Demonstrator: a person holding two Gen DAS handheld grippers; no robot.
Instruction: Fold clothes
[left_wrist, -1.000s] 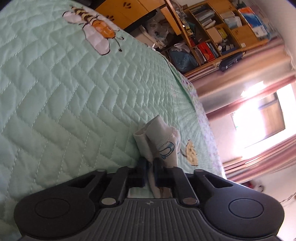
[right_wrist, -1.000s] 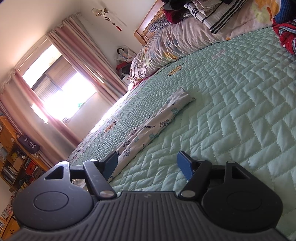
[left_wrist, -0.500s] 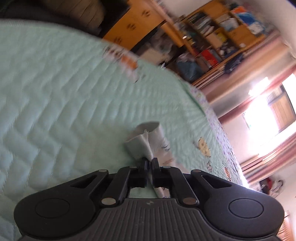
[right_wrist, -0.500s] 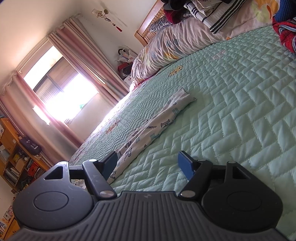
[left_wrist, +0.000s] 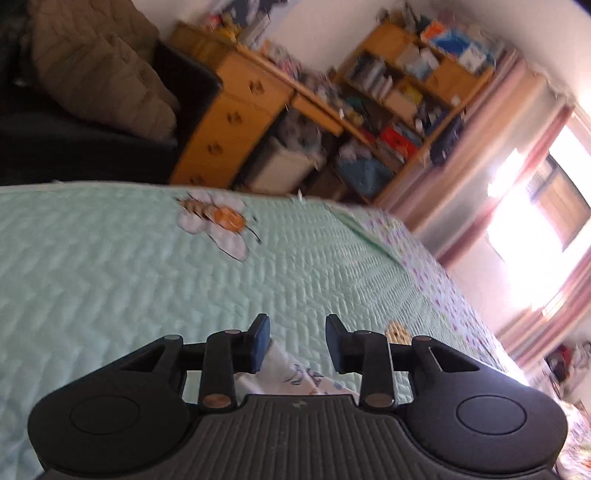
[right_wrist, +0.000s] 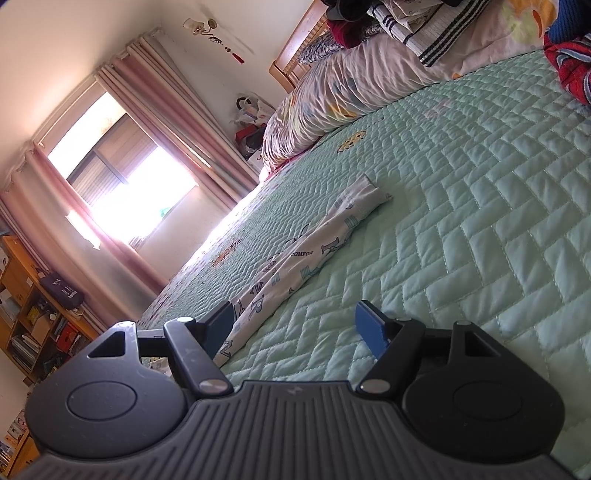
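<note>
A white printed garment (right_wrist: 295, 258), folded into a long narrow strip, lies across the green quilted bedspread (right_wrist: 480, 229). Its near end (left_wrist: 295, 373) shows just below and behind the left gripper's fingers. My left gripper (left_wrist: 297, 345) is raised above the bed and its jaws are opening, with nothing pressed between the pads. My right gripper (right_wrist: 295, 328) hovers low over the quilt, open, its left finger beside the strip's near part without touching it.
Pillows and piled clothes (right_wrist: 388, 66) sit at the bed's head. A red and blue garment (right_wrist: 569, 70) lies at the far right. Wooden drawers (left_wrist: 229, 122) and cluttered shelves (left_wrist: 406, 92) stand beyond the bed's foot, a dark sofa (left_wrist: 74, 122) to their left. Curtained window (right_wrist: 110, 158).
My left gripper let go of the garment's end, opened its jaws and lifted up and away from the bed, rolling somewhat. The garment's end dropped flat. My right gripper kept still.
</note>
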